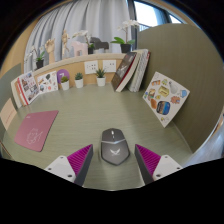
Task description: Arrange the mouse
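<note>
A grey and black mouse (113, 144) with a light logo on its back rests on the olive-green desk (90, 125). It stands between my two fingers, whose magenta pads (76, 158) flank it with a gap at either side. My gripper (112, 160) is open, and the rear of the mouse lies just ahead of the midpoint between the fingertips.
A pink mouse mat (37, 129) lies on the desk to the left. Small potted plants (80, 79) line the back, with leaning books (128, 71) beside them. A sticker-covered board (164, 98) leans at the right, and another sticker-covered board (28, 88) stands at the left.
</note>
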